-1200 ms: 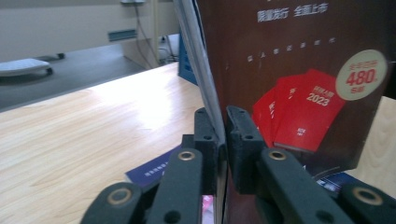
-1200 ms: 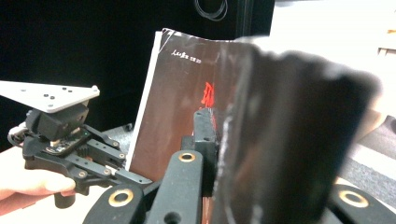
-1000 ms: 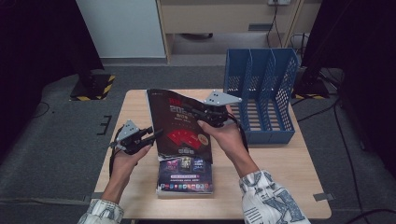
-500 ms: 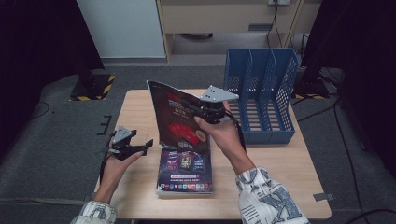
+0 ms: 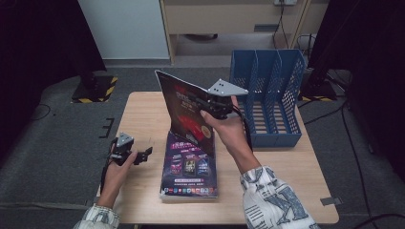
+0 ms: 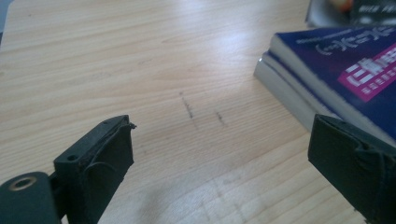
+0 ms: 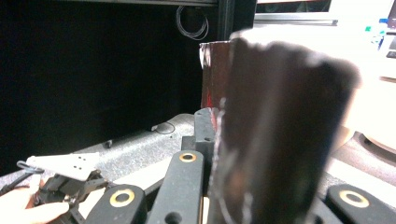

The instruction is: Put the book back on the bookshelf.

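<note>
In the high view, the left gripper point(image 5: 143, 155) sat low at the lower left of the frame, over the bare front-left part of the desk point(image 5: 143, 119), just left of the stack of magazines point(image 5: 189, 167) lying flat at the lower middle. Its jaws had just been opening and stood wide apart with nothing between them; the left gripper view showed only wood grain in the gap point(image 6: 219, 154), and the stack's corner point(image 6: 327, 70) at the upper right of that frame, apart from the jaw beside it.

Farther up, at the middle of the frame, the right gripper point(image 5: 210, 106) was clamped shut on a dark red magazine point(image 5: 184, 107), held upright and tilted above the far end of the stack, its top corner reaching toward the upper middle. In the right gripper view the pinched cover point(image 7: 271, 130) rose blurred from between the jaws.

Beyond, at the upper right, a blue file rack point(image 5: 270, 95) stood on the desk's far right side, just right of the right hand.
</note>
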